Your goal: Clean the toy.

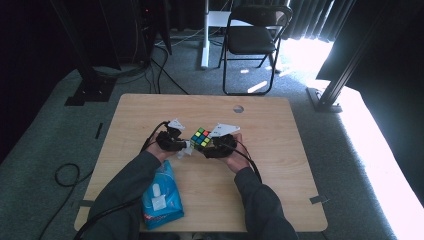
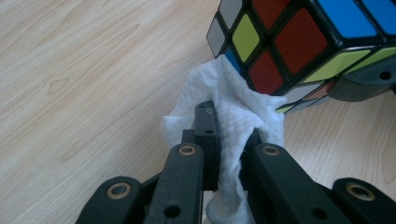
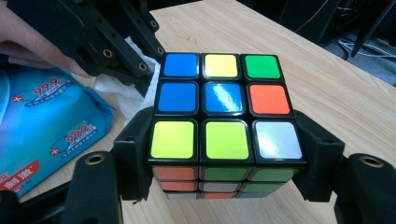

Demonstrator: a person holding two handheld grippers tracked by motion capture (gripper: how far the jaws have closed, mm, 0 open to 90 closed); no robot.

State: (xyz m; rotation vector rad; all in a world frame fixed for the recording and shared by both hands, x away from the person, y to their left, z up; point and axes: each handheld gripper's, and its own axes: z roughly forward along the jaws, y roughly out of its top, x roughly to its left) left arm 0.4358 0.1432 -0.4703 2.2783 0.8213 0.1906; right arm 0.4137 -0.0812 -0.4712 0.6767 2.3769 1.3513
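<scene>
The left gripper (image 2: 229,135) has its two black jaws clamped on a crumpled white wet wipe (image 2: 233,116). The wipe's long axis runs along the jaws, with its free end pointing forward and pressed against the lower corner of a multicoloured plastic puzzle cube (image 2: 299,42).

The right gripper (image 3: 226,158) has its jaws closed on opposite side faces of the cube (image 3: 224,112), gripping the lowest layer nearest the camera. The cube has no long axis. In the right gripper view, its upward face shows blue, yellow and green squares in the far row, and yellow-green and white squares in the near row.

In the high view, the cube (image 1: 201,138) sits between both grippers near the middle of the light wooden table (image 1: 280,165). A blue soft pack of wet wipes (image 1: 161,196) lies toward the table's near left corner, under the person's left forearm.
</scene>
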